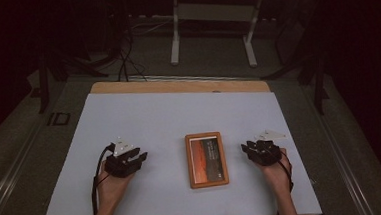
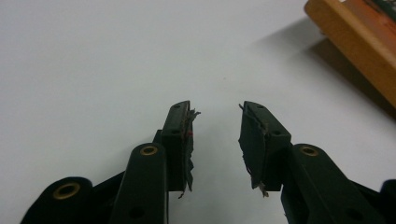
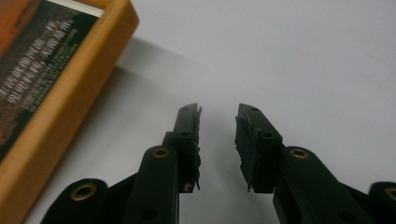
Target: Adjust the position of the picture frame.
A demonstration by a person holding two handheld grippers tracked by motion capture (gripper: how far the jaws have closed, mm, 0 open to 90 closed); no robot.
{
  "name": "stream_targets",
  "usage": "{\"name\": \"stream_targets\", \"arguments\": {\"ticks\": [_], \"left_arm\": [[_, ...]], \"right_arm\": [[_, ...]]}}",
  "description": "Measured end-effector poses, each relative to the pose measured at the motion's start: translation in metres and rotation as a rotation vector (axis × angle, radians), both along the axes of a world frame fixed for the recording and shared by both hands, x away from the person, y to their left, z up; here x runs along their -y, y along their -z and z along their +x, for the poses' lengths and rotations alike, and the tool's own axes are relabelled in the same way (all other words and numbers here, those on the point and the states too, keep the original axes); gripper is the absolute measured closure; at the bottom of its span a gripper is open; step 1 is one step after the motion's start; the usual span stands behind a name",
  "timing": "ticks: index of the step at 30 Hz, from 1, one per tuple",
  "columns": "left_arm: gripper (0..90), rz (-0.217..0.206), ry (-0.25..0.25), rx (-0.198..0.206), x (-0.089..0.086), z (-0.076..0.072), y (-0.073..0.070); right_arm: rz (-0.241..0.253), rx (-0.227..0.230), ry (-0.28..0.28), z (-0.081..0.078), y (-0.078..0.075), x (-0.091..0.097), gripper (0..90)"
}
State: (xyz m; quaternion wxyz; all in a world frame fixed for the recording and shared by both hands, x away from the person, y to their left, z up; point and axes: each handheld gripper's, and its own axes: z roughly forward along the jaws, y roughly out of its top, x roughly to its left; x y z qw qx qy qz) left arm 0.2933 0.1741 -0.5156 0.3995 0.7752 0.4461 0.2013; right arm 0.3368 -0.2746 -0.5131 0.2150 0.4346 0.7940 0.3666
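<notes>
A wooden-framed picture (image 1: 206,159) with a dark red and orange image lies flat on the white table sheet (image 1: 169,114), between the two hands. My left gripper (image 1: 142,155) rests on the sheet to the frame's left, jaws apart with nothing between them. In the left gripper view that gripper (image 2: 217,109) points at bare sheet, the frame's corner (image 2: 355,32) at upper right. My right gripper (image 1: 244,147) sits just right of the frame, open and holding nothing. In the right gripper view this gripper (image 3: 218,111) has the frame's edge (image 3: 70,88) close on its left.
The wooden table edge (image 1: 177,85) shows past the sheet's far side. Beyond it on the dark floor stand a white desk frame (image 1: 210,16) and cables (image 1: 125,56). A hand (image 1: 111,187) and forearm come in at bottom left, another hand (image 1: 279,174) at bottom right.
</notes>
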Motion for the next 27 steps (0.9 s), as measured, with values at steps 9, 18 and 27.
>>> {"name": "stream_targets", "arguments": {"ticks": [9,18,27], "left_arm": [[63.5,0.004,0.040,-0.001,0.009,-0.003,-0.002],[63.8,0.011,0.075,-0.001,0.020,-0.006,-0.002],[63.4,0.021,0.126,-0.007,0.037,-0.010,-0.001]], "right_arm": [[0.003,0.007,-0.050,-0.002,-0.003,-0.015,72.2],[-0.007,0.004,-0.078,-0.002,-0.002,-0.028,75.6],[0.000,-0.001,-0.125,-0.007,-0.005,-0.034,81.0]]}}
